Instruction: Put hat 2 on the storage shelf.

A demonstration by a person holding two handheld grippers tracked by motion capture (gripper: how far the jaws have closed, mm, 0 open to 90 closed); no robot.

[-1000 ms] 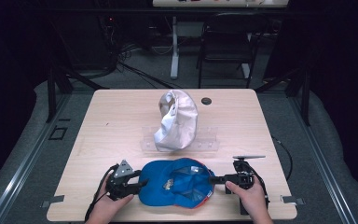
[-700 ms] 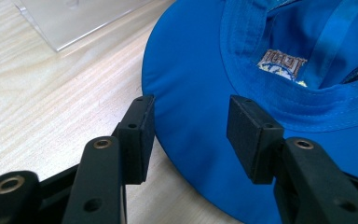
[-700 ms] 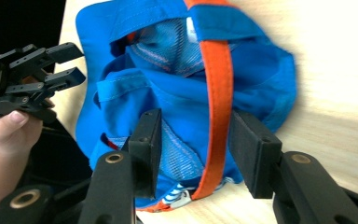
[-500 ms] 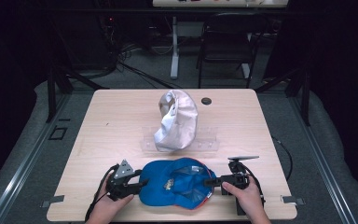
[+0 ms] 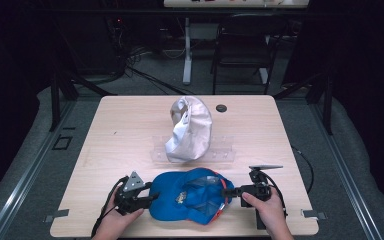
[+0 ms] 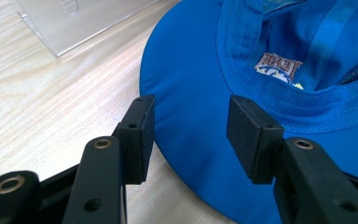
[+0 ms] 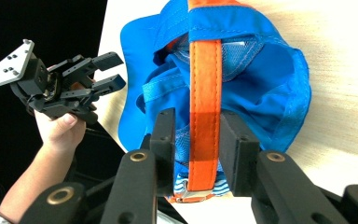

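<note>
One blue cap (image 5: pixel 190 197) is laid upside down by the worktop's (image 5: pixel 130 125) near edge. Its sewn label (image 6: pixel 279 67) cannot be read. Left tool (image 6: pixel 189 133) is held open at the brim; right tool (image 7: pixel 193 140) is closed around the orange strap (image 7: pixel 204 93).

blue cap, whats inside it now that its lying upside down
Inside the blue cap you can see blue lining with seam tape, a sewn label and mesh panels. An orange strap crosses the back opening. The strap hides the lining beneath it, and the table under the cap is covered.
</note>
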